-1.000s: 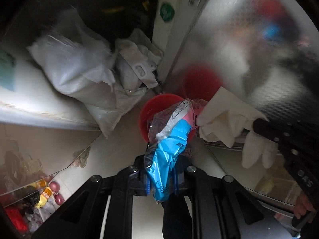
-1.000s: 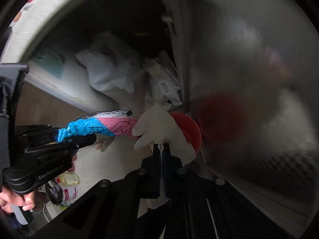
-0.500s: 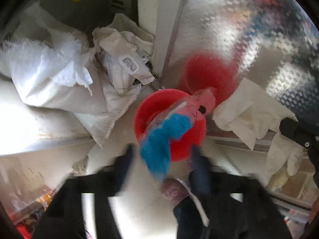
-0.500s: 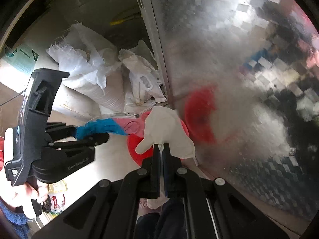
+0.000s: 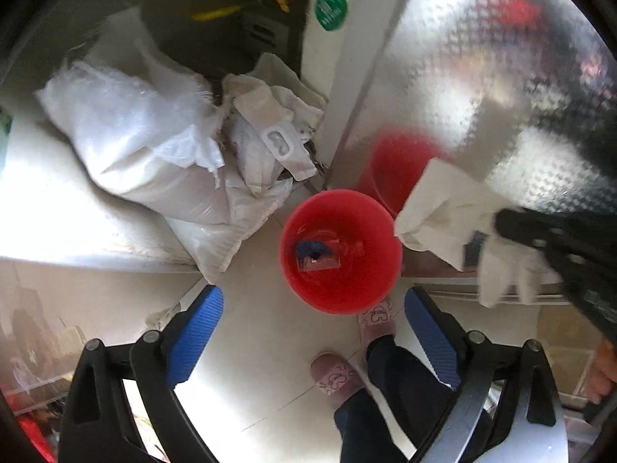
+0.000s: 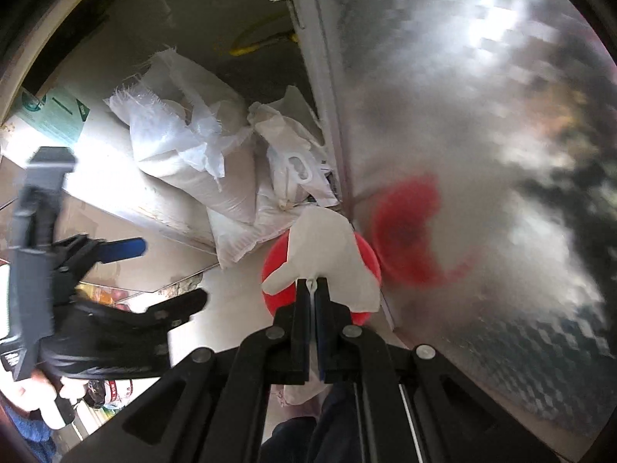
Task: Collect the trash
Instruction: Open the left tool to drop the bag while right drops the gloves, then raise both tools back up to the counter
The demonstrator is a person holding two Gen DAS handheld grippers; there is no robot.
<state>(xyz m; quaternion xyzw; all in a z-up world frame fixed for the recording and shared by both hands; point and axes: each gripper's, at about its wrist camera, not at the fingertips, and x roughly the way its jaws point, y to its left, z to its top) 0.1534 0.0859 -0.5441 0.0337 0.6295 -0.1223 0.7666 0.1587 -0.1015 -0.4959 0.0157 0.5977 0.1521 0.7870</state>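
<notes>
A red bucket [image 5: 341, 250] stands on the pale floor by a steel door. A blue and pink plastic wrapper [image 5: 318, 255] lies inside it. My left gripper [image 5: 312, 332] is open and empty, above the bucket's near side. My right gripper [image 6: 312, 283] is shut on a crumpled white paper napkin [image 6: 327, 254], held above the bucket [image 6: 366, 254]. The napkin also shows in the left wrist view [image 5: 443, 208] at the bucket's right. The left gripper shows at the left of the right wrist view [image 6: 150, 274].
White woven sacks [image 5: 154, 146] and white plastic bags [image 5: 270, 142] are piled left of the bucket. The patterned steel door [image 5: 482, 77] stands on the right. The person's slippered feet [image 5: 335, 378] are below the bucket. A low white ledge [image 5: 58, 212] runs on the left.
My left gripper opened and the blue and pink wrapper dropped into the red bucket. My right gripper stays shut on the napkin and has moved over the bucket.
</notes>
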